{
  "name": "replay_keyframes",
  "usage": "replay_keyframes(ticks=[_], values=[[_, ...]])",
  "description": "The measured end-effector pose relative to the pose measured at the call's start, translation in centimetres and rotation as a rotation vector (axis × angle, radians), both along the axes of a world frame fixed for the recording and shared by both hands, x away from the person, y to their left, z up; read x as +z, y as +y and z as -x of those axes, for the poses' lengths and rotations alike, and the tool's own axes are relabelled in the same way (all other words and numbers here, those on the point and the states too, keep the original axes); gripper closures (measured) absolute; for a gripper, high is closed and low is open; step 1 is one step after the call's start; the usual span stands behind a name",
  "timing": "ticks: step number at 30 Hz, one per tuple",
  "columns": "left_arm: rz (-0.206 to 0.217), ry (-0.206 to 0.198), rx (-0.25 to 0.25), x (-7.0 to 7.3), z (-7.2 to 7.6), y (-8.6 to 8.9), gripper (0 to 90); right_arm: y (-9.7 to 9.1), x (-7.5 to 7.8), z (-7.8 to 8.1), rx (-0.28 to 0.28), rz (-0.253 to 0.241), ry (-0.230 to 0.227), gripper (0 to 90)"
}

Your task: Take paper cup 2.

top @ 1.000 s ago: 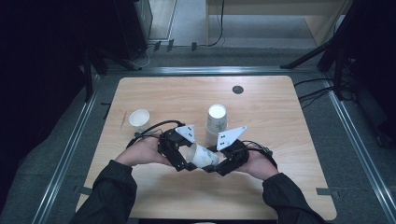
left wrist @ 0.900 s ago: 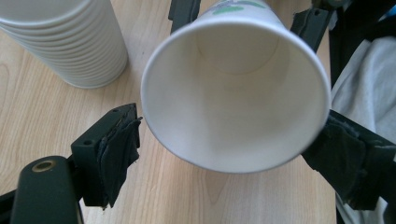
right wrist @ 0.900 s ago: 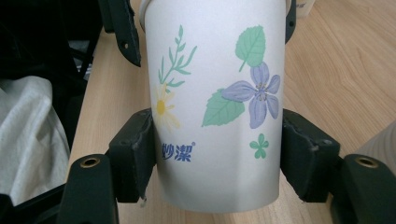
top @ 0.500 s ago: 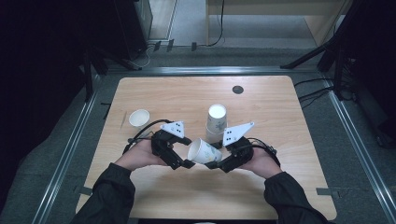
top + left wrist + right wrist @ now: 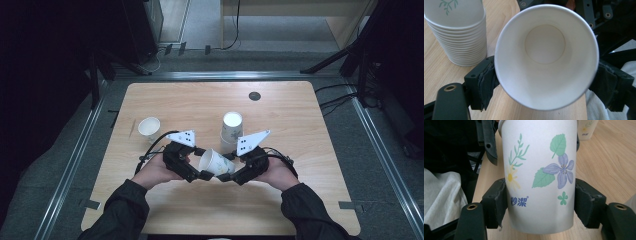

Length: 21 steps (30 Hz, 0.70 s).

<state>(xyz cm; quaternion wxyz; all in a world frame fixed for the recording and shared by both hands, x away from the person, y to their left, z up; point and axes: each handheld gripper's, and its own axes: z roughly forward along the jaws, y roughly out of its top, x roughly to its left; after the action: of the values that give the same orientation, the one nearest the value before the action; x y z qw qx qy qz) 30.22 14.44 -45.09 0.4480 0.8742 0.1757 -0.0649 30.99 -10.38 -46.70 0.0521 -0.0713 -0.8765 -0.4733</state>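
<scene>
A white paper cup (image 5: 215,162) printed with flowers lies on its side in the air between my two grippers, low over the table's front middle. My right gripper (image 5: 228,168) is shut on its lower body (image 5: 541,182), both pads pressed to the wall. My left gripper (image 5: 202,163) straddles the cup's open mouth (image 5: 544,75). Its jaws have just been closing, and their pads now touch the rim on both sides. The cup is empty inside.
An upside-down stack of matching cups (image 5: 231,131) stands just behind the grippers, also seen as the stack (image 5: 459,37). A single upright cup (image 5: 149,127) sits at the left. A small black disc (image 5: 254,95) lies near the far edge of the wooden table (image 5: 300,200).
The two grippers, bunched tight together a second ago, have drawn slightly apart, and the cup now shows plainly between them. The left jaws have narrowed onto its rim.
</scene>
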Motion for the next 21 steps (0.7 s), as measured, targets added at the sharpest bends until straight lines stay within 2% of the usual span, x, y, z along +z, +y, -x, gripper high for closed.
replay_keyframes(ticks=[3, 5, 6, 13, 15, 17, 18, 21], values=[[0.005, -0.002, 0.005, 0.0, 0.0, 0.0, 21.4, 0.1, -0.1, 0.0, 0.005, 0.0, 0.004, 33.6], [0.006, -0.034, 0.012, 0.1, 0.2, 0.0, 22.5, 0.2, -0.1, 0.0, 0.0, 0.005, 0.011, 33.7], [0.001, -0.037, 0.01, 0.1, 0.2, 0.0, 22.7, 0.2, -0.1, -0.1, 0.001, 0.004, 0.009, 33.6], [-0.03, -0.028, -0.002, 0.1, 0.1, -0.1, 24.4, 0.4, -0.4, -0.1, 0.008, 0.024, 0.02, 32.3], [-0.049, -0.039, 0.011, 0.4, 0.1, 0.0, 24.4, 0.4, -0.4, -0.1, 0.013, 0.018, 0.041, 27.2], [-0.065, -0.056, 0.028, 0.8, 0.1, 0.2, 24.4, 0.4, -0.4, -0.1, -0.011, 0.024, 0.024, 25.2], [-0.069, -0.053, 0.029, 1.0, 0.0, 0.3, 24.5, 0.4, -0.4, -0.2, -0.012, 0.027, 0.03, 24.8], [-0.119, -0.061, 0.024, 1.6, 0.0, 0.3, 24.4, 0.3, -0.5, -0.3, -0.022, 0.03, 0.031, 24.5]])
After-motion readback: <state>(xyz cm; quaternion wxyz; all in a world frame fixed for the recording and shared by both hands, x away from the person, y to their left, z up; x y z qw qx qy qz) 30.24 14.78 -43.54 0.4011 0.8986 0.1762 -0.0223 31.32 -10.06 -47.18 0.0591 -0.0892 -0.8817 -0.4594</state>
